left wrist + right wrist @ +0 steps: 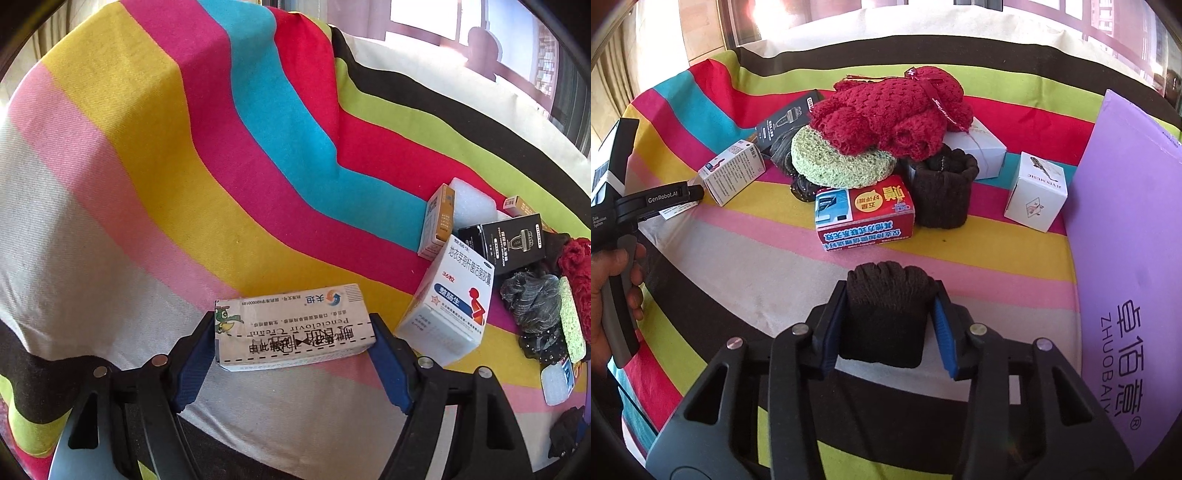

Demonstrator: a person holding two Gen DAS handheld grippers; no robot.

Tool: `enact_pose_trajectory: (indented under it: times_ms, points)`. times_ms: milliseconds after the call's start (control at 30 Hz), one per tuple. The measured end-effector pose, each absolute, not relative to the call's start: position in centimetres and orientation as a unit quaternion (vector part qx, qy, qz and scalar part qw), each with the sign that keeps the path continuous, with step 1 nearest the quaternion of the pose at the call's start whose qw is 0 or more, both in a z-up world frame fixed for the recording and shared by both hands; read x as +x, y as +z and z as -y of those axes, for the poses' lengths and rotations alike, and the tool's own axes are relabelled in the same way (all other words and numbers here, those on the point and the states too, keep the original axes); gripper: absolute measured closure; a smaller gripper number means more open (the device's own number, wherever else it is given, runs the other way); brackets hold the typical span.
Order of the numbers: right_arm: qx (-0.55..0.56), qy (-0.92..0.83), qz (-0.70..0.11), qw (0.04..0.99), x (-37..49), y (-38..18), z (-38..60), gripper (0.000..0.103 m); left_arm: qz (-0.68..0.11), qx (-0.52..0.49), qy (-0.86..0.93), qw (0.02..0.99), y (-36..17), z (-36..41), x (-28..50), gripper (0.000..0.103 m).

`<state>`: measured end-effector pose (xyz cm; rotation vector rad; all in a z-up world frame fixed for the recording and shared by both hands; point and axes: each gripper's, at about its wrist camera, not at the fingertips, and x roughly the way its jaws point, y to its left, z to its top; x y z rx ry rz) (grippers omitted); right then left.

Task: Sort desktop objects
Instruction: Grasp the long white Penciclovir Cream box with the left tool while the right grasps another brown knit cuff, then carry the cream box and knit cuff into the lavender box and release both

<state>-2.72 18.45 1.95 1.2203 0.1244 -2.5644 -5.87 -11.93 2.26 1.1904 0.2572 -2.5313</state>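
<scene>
Desktop objects sit on a striped cloth (155, 155) covering the bench, most of them heaped in one pile.

Left gripper (295, 334): fingers (192, 354) bracket a white cream box (291, 326) end to end, blue pads against both short ends. Box lies flat on the cloth, print upside down in the left wrist view. Reads as grasped, lightly.

Right gripper (888, 317): fingers (833, 328) clenched on a dark brown knit roll (886, 314), pads pressing into both sides. Roll rests on the cloth, near edge of the bench, apart from the pile.

Pile, right wrist view:
- red knit item (890, 110) on top, draped over a light green knit piece (838, 162)
- red and blue carton (864, 214) in front, lying flat
- second dark brown knit roll (942, 192) upright just beside the carton, touching it
- black box (786, 122) behind left, with a white medicine box (733, 175) tilted in front of it
- white box (979, 146) behind right, partly under the red knit
- small white cube box (1036, 194) further right, on its own
- purple panel (1134, 236) upright at the right edge

A hand (609, 291) holding the left gripper's handle shows at the left edge of the right wrist view.

Left wrist view also shows a tall white box (450, 299) tilted just right of the cream box, an orange and white box (437, 223) and white foam (474, 201) behind it.
</scene>
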Motion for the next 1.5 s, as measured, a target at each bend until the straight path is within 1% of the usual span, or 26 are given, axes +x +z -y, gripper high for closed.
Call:
enact_pose_trajectory:
  times_ms: [267, 400, 633, 800, 967, 1233, 1500]
  points:
    - [0.426, -0.887, -0.015, 0.181, -2.0, 2.5, -18.9, 0.065, -0.107, 0.386, -0.902, 0.159, 3.6, 11.5, -2.2, 0.025]
    - [0.413, -0.889, -0.002, 0.198, -1.0, 3.6, -19.0, 0.066, -0.113, 0.362, -0.913, 0.151, 5.5, 10.7, -0.4, 0.025]
    - [0.371, -0.905, 0.021, 0.208, 1.6, 7.3, -20.1, 0.066, -0.103, 0.326, -0.934, 0.105, 9.0, 7.5, -0.4, 0.025]
    - [0.333, -0.921, 0.026, 0.201, 3.5, 11.0, -22.4, 0.066, -0.083, 0.316, -0.944, 0.053, 10.1, 3.5, -1.0, 0.025]
    - [0.307, -0.934, 0.032, 0.177, 4.8, 13.2, -25.5, 0.066, -0.051, 0.308, -0.950, -0.009, 11.5, -1.9, -0.6, 0.025]
    - [0.298, -0.944, 0.067, 0.128, 5.3, 13.8, -32.0, 0.066, 0.014, 0.296, -0.950, -0.102, 13.6, -11.2, 0.5, 0.025]
    - [0.299, -0.947, 0.094, 0.072, 5.6, 13.6, -37.3, 0.066, 0.073, 0.287, -0.942, -0.160, 14.2, -19.0, 1.3, 0.025]
